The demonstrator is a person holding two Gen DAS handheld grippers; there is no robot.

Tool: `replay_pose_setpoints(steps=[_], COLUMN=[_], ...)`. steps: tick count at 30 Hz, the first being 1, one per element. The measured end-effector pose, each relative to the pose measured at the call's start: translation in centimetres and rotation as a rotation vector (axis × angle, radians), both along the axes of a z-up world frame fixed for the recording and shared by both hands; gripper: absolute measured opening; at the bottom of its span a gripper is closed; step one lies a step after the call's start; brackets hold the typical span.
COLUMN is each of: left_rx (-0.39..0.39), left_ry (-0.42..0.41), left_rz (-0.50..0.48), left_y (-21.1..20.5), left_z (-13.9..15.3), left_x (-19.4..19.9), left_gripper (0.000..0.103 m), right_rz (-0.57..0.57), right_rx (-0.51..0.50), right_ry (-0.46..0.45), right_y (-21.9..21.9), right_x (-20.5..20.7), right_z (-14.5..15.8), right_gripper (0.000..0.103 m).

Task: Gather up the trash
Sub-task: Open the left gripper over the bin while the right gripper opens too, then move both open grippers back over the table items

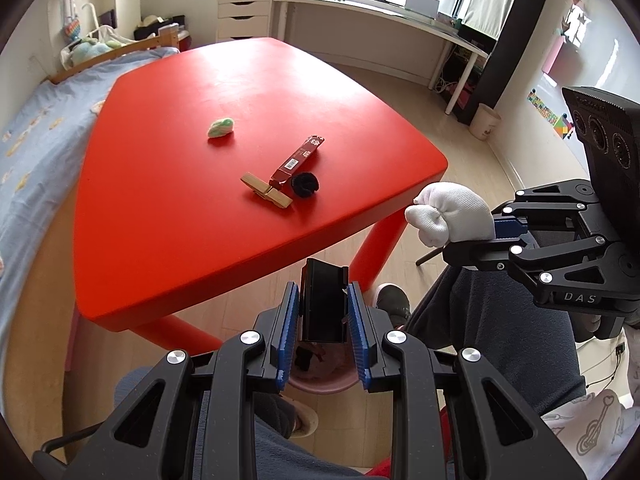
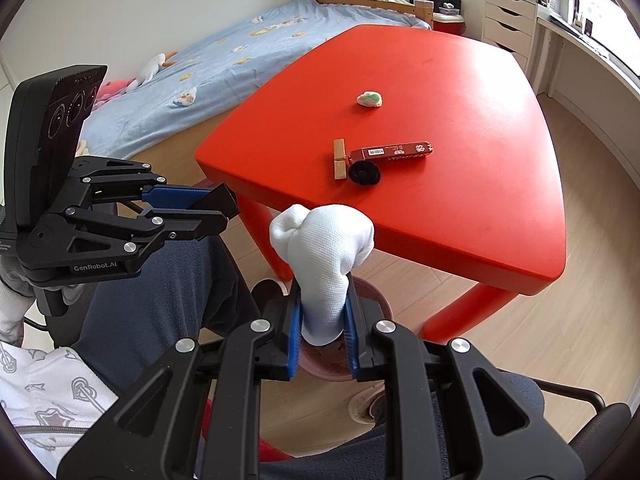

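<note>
Left gripper (image 1: 324,312) clamps a black box (image 1: 323,300) between its pads, above the pink bin (image 1: 320,380). Right gripper (image 2: 323,320) grips a white crumpled cloth (image 2: 324,248), which protrudes beyond its fingertips over the same bin.

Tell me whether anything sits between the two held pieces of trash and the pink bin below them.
Nothing visible does. The left tool holds the black box and the right tool holds the white cloth wad directly over the open pink bin, with only air between.

Red table (image 1: 200,200), white crumpled cloth (image 2: 324,248), black box (image 1: 322,304), dark red carton (image 2: 390,151), pale blue bedspread (image 2: 224,52)
</note>
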State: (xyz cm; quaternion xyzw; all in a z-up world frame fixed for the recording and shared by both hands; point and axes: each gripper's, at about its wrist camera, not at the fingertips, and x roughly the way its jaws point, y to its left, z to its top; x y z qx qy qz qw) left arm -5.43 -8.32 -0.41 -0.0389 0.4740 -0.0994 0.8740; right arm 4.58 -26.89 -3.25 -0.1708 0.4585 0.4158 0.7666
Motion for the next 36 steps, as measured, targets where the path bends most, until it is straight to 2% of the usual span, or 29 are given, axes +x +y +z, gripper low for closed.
replay_pose_setpoints(steps=[3, 5, 6, 7, 8, 9, 12, 36], left_rx=[-0.004, -0.002, 0.003, 0.005, 0.005, 0.008, 0.031, 0.009], left_ry=[0.0, 0.003, -0.003, -0.018, -0.036, -0.038, -0.032, -0.012], left_rz=[-0.013, -0.005, 0.009, 0.028, 0.044, 0.053, 0.073, 0.112], left_y=[-0.2, -0.2, 0.0, 0.2, 0.5, 0.7, 1.1, 2.5], left_z=[0.0, -0.1, -0.1, 0.0, 0.2, 0.2, 0.1, -0.2], left_x=[0.1, 0.1, 0.1, 0.0, -0.1, -0.1, 0.0, 0.3], left_gripper=[0.027, 0.037, 0.062, 0.086, 0.091, 0.091, 0.095, 0.095], right_rz=[0.007, -0.004, -0.013, -0.023, -0.031, -0.041, -0.068, -0.077], right_rx=[0.004, 0.008, 0.015, 0.018, 0.017, 0.015, 0.009, 0.017], right_ry=[0.006, 0.002, -0.005, -0.011, -0.012, -0.013, -0.014, -0.003], right_y=[0.0, -0.1, -0.3, -0.4, -0.5, -0.6, -1.0, -1.0], right_x=[0.0, 0.2, 0.2, 0.3, 0.4, 0.6, 1.0, 1.3], right_z=[-0.2, -0.2, -0.2, -0.1, -0.1, -0.1, -0.3, -0.4], right_gripper=[0.023, 0.054, 0.077, 0.088, 0.091, 0.095, 0.097, 0.099])
